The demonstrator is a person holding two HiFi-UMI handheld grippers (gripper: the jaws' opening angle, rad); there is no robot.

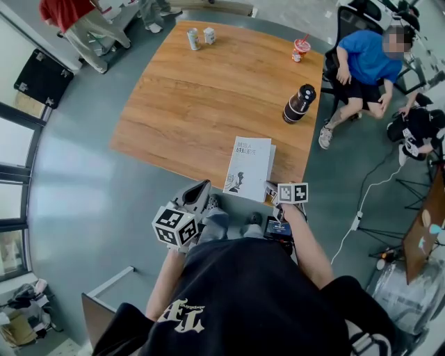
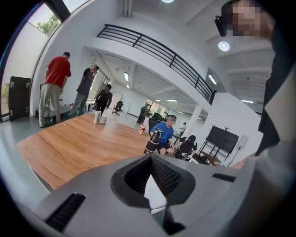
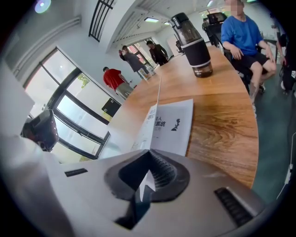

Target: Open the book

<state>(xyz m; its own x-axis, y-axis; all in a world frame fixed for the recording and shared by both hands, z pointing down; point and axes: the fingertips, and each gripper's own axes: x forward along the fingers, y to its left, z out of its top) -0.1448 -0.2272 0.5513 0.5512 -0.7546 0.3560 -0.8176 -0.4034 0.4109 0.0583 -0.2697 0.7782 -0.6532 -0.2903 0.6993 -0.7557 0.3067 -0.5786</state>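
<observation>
A white paperback book (image 1: pixel 249 165) lies at the near edge of the wooden table (image 1: pixel 201 104), its cover facing up. My right gripper (image 1: pixel 271 191) is at the book's near right corner. In the right gripper view its jaws (image 3: pixel 149 152) are closed, a white edge of the book's cover (image 3: pixel 173 125) is pinched between them, and the cover looks slightly raised there. My left gripper (image 1: pixel 200 191) hovers just left of the book's near left corner. Its jaws meet at the tip (image 2: pixel 151 156), and I see nothing held in them.
A dark bottle (image 1: pixel 300 103) stands on the table's right side beyond the book. Two cans (image 1: pixel 200 37) and a red cup (image 1: pixel 301 47) sit at the far edge. A person in blue (image 1: pixel 365 66) sits at the far right. People stand at the far left (image 1: pixel 73 21).
</observation>
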